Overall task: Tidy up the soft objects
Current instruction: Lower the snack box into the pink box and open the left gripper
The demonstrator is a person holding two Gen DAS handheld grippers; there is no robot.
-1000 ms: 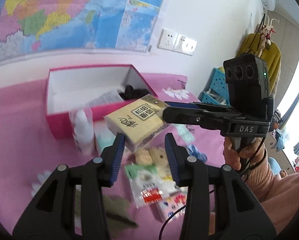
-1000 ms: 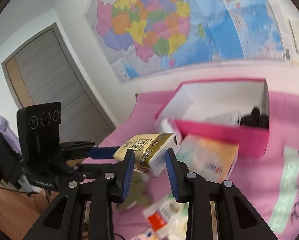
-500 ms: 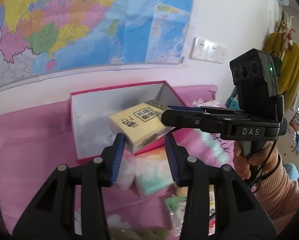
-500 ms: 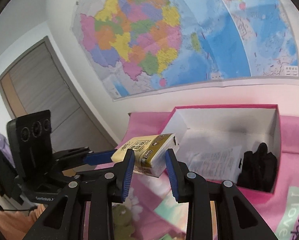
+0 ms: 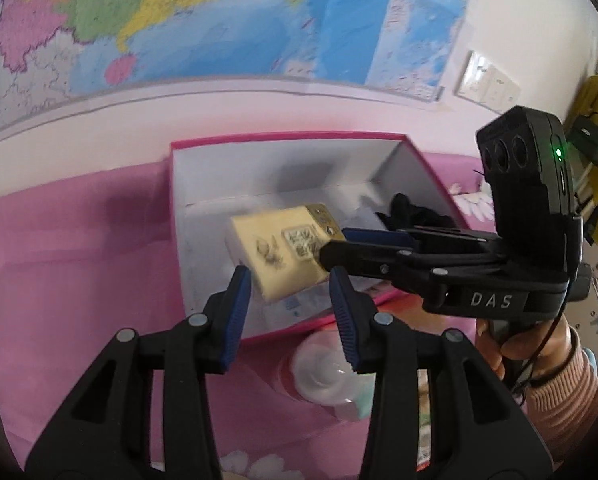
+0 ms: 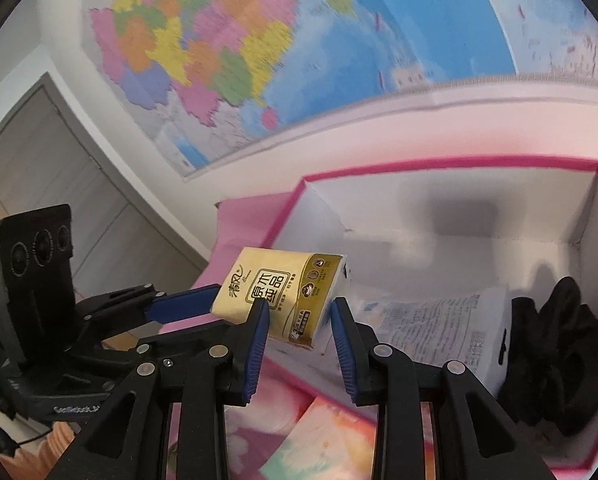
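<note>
Pink cloth [image 5: 75, 248] covers the counter under a wall map [image 6: 259, 40]. On it stands an open pink box [image 6: 451, 162] with white walls, holding a printed white pack [image 6: 451, 324] and a black bundle [image 6: 563, 344]. Above its open top hangs a yellow tissue pack [image 6: 283, 292]. Both grippers clamp it: the left hand-held gripper [image 5: 289, 300] on one end, the right hand-held gripper [image 6: 299, 320] on the other, jaws narrowly apart.

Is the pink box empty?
No, the pink box already holds a black cloth bundle and a white printed pack.
</note>
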